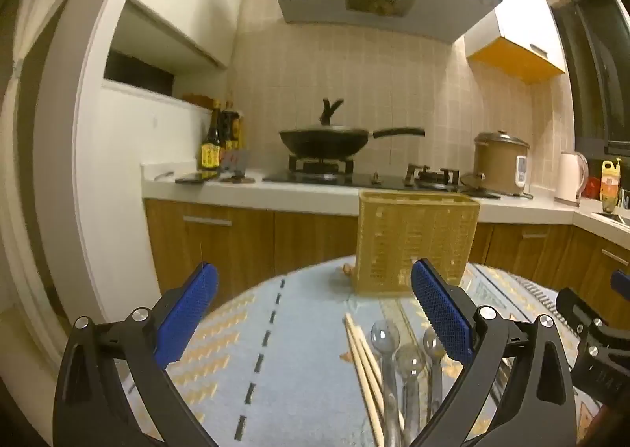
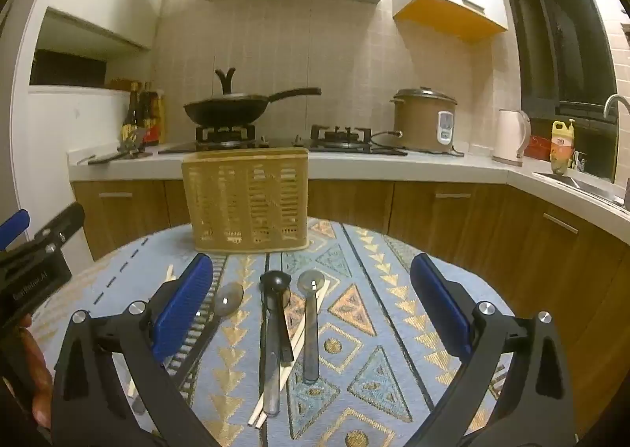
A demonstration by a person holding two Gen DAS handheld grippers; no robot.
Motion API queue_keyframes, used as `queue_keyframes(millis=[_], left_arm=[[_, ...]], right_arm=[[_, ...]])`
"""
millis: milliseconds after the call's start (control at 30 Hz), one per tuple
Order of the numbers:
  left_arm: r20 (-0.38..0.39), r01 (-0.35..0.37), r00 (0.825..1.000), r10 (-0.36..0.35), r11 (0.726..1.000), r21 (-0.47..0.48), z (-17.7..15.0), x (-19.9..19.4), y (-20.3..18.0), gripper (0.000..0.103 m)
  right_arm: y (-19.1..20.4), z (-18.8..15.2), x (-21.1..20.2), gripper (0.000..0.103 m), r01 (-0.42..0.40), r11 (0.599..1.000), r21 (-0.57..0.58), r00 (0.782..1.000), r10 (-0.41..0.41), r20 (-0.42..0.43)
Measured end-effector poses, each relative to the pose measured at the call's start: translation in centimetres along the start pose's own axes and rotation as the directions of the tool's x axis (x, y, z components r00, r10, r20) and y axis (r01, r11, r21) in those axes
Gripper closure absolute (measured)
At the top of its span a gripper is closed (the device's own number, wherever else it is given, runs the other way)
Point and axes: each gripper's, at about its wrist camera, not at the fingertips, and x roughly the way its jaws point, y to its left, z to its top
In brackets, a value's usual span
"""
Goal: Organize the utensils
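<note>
left gripper (image 1: 315, 313): jaws spread as wide as they go, nothing in them, just hanging over the near part of the table. You can also catch it at the left edge of the right wrist view, with a bit of a hand below it.
right gripper (image 2: 311, 301): same deal, wide open and empty, tilted slightly down over the utensils. The spoons sit between its blue pads in the view, but the pads aren't touching any of them.
utensil basket (image 2: 246, 199): tan slotted plastic caddy, upright at the far edge of the table, well past both grippers. Can't really see what's inside.
spoons (image 2: 311, 329): three metal ones lying flat on the cloth, bowls pointing toward the basket, side by side. The middle one looks darker.
chopsticks (image 2: 293, 352): light wooden, lying on the cloth under and across the middle spoon's handle. In the left wrist view another pair (image 1: 364, 364) lies just left of the spoons.
tablecloth (image 2: 374, 329): blue with gold triangle pattern, covers the round table.
background: wok (image 2: 228, 108) on the gas stove, rice cooker (image 2: 425, 120) and white kettle (image 2: 510, 136) on the counter.
</note>
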Motion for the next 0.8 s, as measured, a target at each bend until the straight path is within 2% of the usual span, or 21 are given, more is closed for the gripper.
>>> queue_keyframes(millis=[133,333,533,667,800], left_arm=[[0.041,-0.017,0.999,0.016,1.0,0.025,0.2,-0.7,-0.4,0.008],[0.039,0.0,0.999,-0.001,1.0,0.026,1.0,-0.7,-1.1,0.008],[0.0,-0.013,1.0,0.013,1.0,0.02,2.6,-1.4,-1.1,0.008],[-0.028,0.004,1.0,-0.005,1.0,-0.009,3.0,-1.7,-0.6,0.008],[-0.03,0.007,1.0,-0.007,1.0,-0.01,3.3,-2.1,-0.5,0.008]], right_arm=[[-0.2,0.2,-0.6,0.008,-0.006,1.0,0.012,1.0,0.006,0.03],[-0.2,1.5,-1.2,0.008,-0.021,1.0,0.022,0.998,0.02,0.051],[-0.3,2.3,-2.2,0.008,-0.032,0.999,0.026,0.998,0.031,0.05],[-0.1,2.7,-2.9,0.008,-0.032,0.999,0.024,0.998,0.03,0.05],[-0.1,3.0,-3.3,0.008,-0.033,0.999,0.029,0.998,0.032,0.051]])
